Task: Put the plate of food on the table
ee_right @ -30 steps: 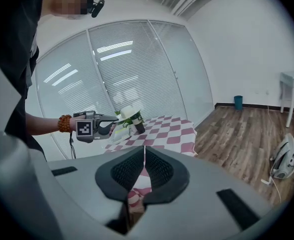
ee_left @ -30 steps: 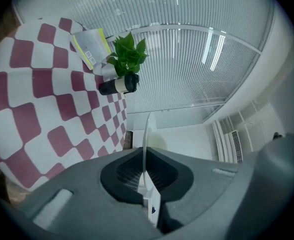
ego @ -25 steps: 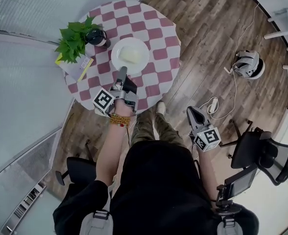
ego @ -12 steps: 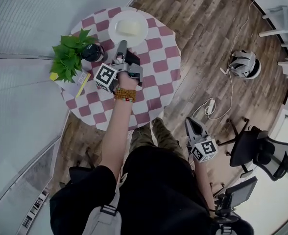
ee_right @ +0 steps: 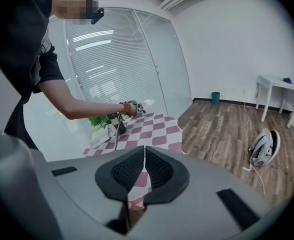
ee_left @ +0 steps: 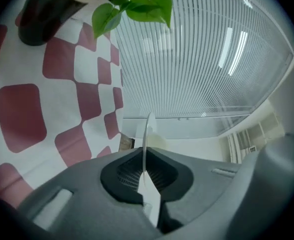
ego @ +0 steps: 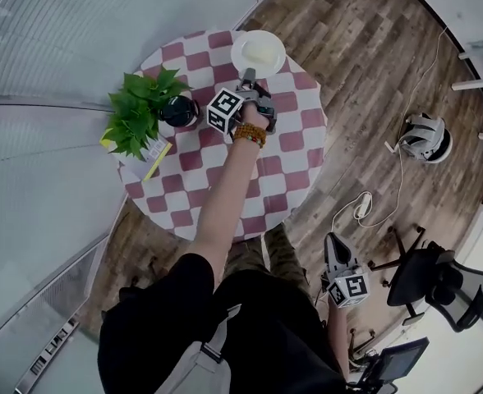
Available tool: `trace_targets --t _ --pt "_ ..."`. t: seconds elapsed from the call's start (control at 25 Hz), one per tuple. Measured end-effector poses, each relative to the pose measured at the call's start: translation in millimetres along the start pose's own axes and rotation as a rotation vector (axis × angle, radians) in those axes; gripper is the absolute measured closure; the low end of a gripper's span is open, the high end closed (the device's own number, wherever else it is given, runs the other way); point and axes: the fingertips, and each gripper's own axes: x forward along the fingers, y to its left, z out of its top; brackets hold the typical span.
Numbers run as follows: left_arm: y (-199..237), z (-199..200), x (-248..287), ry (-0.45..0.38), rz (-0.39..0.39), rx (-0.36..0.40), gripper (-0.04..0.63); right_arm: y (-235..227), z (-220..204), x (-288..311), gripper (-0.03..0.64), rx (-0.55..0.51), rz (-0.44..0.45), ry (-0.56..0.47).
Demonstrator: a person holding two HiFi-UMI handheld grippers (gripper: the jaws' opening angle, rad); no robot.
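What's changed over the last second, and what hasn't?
The left claw, shut on the rim throughout, carried the plate of food from the middle to the far edge of the checked table. Nothing was let go. The right claw stayed shut and empty at the person's side; the plant kept its place.

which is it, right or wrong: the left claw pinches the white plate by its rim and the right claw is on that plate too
Wrong about the right claw. The left claw does pinch the white plate by its rim, but the head view shows the right claw off the table, low beside the person, its jaws together on nothing.
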Motion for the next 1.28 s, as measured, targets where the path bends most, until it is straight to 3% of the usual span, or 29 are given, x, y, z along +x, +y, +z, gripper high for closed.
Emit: trace_targets --t 0.24,0.56,1.28 --pt "44.0 7.7 39.0 0.023 0.089 0.021 0.583 8.1 -16.3 0.3 0.603 0.037 -0.009 0.023" --pt "97.8 15.5 47.1 0.058 0.212 0.017 0.581 15.1 -36.7 -3.0 0.603 0.067 -0.022 0.053" --pt "119.8 12.3 31.4 0.164 0.303 0.065 0.573 20.6 -47.4 -0.6 0.603 0.074 0.011 0.048"
